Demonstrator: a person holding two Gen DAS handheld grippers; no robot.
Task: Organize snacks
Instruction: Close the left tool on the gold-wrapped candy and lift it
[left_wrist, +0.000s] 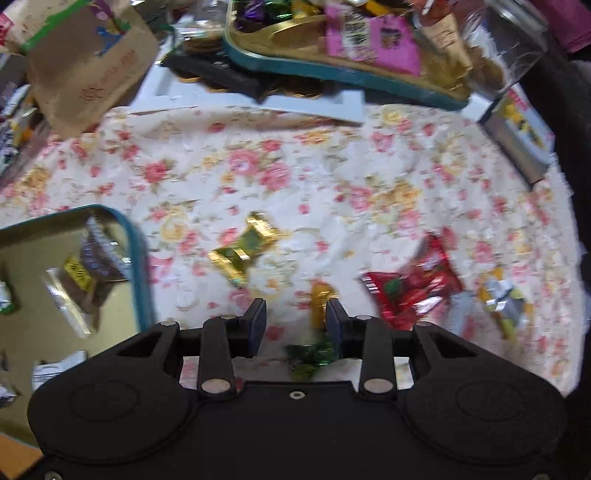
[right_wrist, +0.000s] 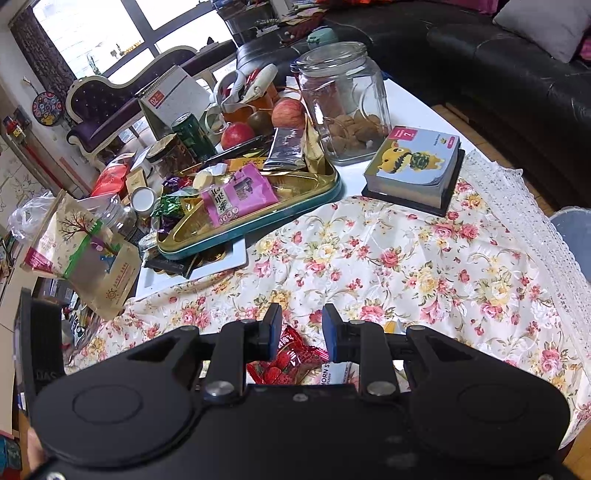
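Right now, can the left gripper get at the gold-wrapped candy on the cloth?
Probably yes. The left gripper stands open with empty jaws, and the gold-wrapped candy lies alone on the floral cloth just ahead; nothing lies between them.

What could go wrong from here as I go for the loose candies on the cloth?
1. The left gripper hangs with open fingers over an orange candy and a green candy lying close together; closing might catch both or pinch the floral cloth.
2. The left view is blurred, so aim may be off.
3. The red packet beneath the right gripper could be nudged aside.
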